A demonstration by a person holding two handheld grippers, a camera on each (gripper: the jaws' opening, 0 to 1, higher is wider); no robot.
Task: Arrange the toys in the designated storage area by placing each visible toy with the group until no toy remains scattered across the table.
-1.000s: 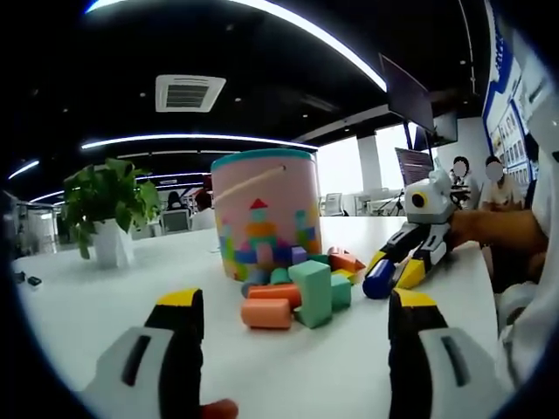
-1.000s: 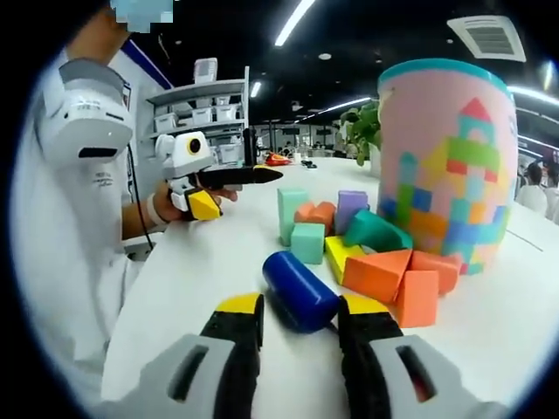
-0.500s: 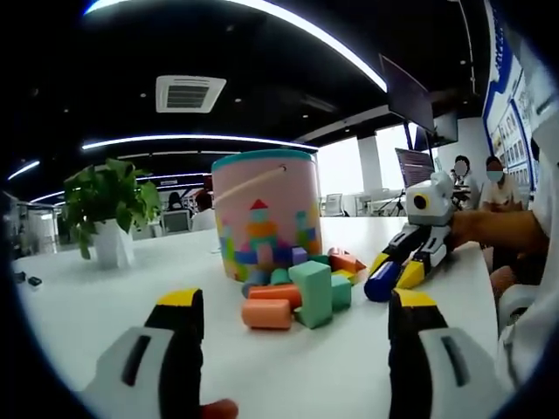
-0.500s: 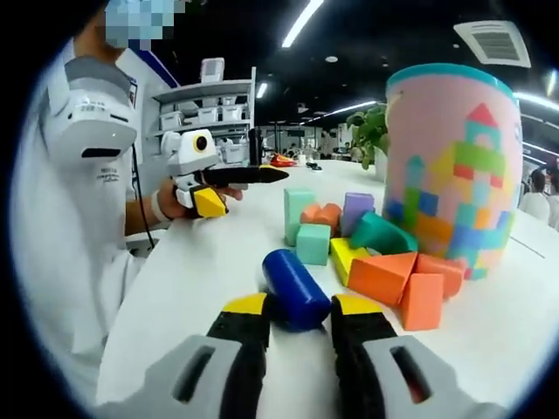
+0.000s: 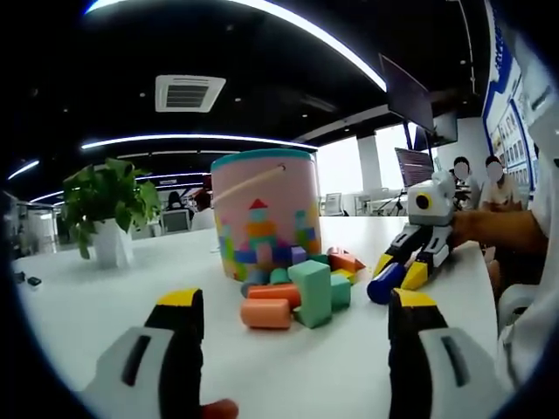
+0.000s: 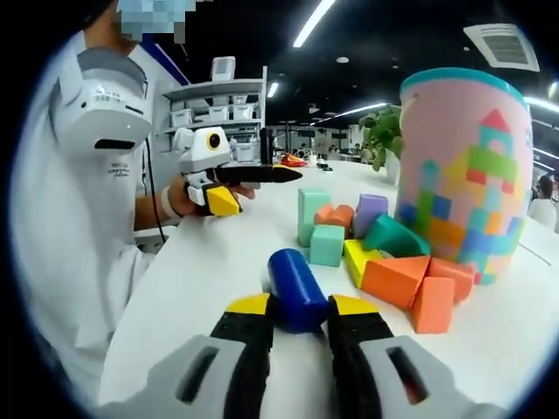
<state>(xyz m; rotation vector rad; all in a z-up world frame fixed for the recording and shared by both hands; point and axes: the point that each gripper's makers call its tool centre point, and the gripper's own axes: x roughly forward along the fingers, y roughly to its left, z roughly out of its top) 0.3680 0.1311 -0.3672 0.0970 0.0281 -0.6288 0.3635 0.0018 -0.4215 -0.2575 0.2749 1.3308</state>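
Note:
A blue cylinder lies on the white table, and my right gripper is shut on it, yellow tips at either side. To its right sits a group of blocks: orange wedge, green cube, purple block, all beside the pink bucket. In the left gripper view my left gripper stands open and holds nothing, facing an orange cylinder, a green block and the bucket. The right gripper holds the blue cylinder right of that group. A hand holds the left gripper at the table's edge.
A potted plant stands at the far left of the table. Shelves with bins line the wall behind. A person in a white sleeve is close at the table's near edge. Other people sit far off.
My right gripper's jaws have drawn in tighter on the blue cylinder, and it has drifted slightly away from the block group. The left gripper has stayed still and open.

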